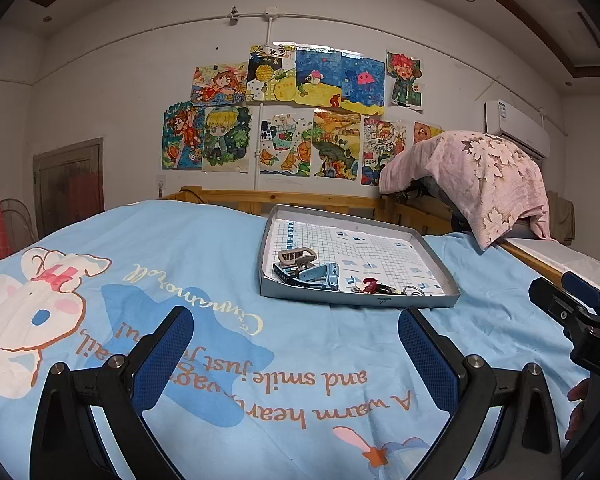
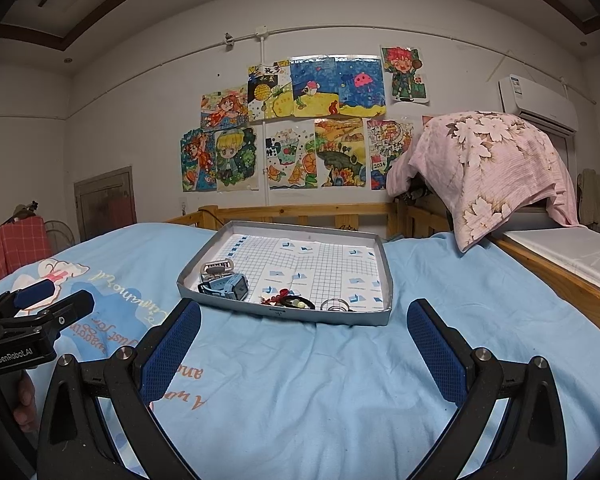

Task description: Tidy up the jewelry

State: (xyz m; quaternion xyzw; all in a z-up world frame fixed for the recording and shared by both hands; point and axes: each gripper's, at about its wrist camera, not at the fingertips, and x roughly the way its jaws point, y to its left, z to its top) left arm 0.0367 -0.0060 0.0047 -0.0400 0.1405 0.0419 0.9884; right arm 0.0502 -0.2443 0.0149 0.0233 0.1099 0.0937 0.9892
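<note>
Both grippers, left and right, hover over bare blue sheet, jaws spread wide, holding nothing. Tray sits just ahead; watch, bracelet and ring crowd its near edge.

This was a child's bedroom in a home. A bed with a light blue cartoon-print sheet filled the lower frame, wooden bed rails ran behind it, colourful hand-drawn pictures covered the centre wall, and an air conditioner hung upper right.
</note>
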